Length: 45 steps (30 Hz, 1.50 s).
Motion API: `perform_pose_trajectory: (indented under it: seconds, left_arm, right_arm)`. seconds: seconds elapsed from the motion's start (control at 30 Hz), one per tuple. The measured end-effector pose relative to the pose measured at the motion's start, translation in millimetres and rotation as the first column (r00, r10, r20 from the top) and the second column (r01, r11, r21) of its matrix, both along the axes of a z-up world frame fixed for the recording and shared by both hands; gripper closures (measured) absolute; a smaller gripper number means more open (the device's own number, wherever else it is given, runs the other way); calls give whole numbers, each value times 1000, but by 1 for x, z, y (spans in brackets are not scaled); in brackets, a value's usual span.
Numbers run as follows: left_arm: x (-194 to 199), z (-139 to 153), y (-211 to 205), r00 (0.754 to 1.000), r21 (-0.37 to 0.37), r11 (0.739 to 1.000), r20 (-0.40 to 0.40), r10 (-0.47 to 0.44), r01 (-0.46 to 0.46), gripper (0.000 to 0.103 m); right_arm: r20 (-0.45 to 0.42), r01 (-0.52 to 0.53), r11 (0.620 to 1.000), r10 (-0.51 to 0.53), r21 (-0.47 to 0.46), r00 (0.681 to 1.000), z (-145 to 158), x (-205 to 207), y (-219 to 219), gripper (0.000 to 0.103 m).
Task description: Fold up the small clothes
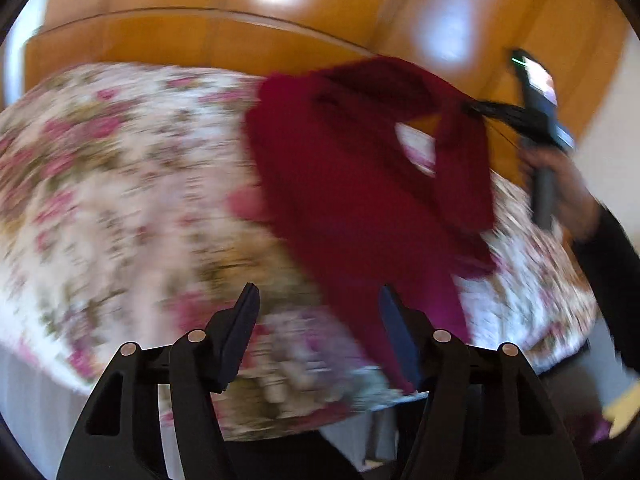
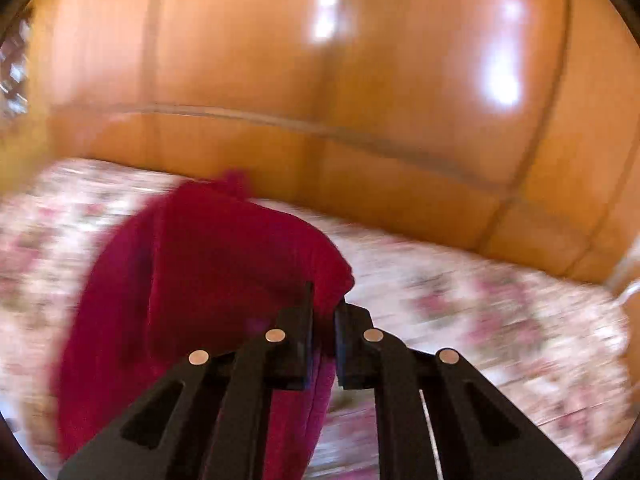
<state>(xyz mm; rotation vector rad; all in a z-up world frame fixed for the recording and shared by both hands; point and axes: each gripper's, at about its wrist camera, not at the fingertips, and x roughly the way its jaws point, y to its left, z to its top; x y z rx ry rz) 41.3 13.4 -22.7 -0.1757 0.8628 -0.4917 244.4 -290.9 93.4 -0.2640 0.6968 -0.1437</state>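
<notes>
One dark red garment [image 1: 360, 184] hangs at centre frame over one bed with a single floral bedspread [image 1: 120, 184]. Two grippers appear: the left gripper [image 1: 318, 304] at bottom centre and the right gripper [image 1: 476, 110] at upper right, gripped by one hand [image 1: 568, 184]. One wooden headboard [image 1: 160, 40] spans the top.

Bright, warm light; white glare on glossy wood panels [image 2: 320, 80]; heavy motion blur across bedspread [image 1: 120, 184]; fisheye bending, dark corners.
</notes>
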Motion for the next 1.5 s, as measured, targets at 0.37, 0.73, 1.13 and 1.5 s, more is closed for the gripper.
perform_pose_trajectory:
  seconds: [0.37, 0.73, 1.13, 1.5]
  left_arm:
    - [16, -40, -100, 974, 246, 942, -36, -225, 227, 66]
    - [62, 22, 60, 977, 46, 978, 69, 200, -203, 98]
    - [130, 69, 262, 625, -55, 631, 96, 775, -774, 51]
    - [150, -48, 40, 920, -197, 928, -305, 247, -315, 51]
  right_arm:
    - [-151, 188, 982, -184, 9, 971, -47, 80, -81, 63]
    - [-124, 103, 987, -88, 121, 988, -38, -12, -76, 17]
    - [-334, 13, 916, 133, 401, 933, -83, -116, -41, 34]
    - [-401, -29, 853, 275, 521, 874, -120, -128, -10, 56]
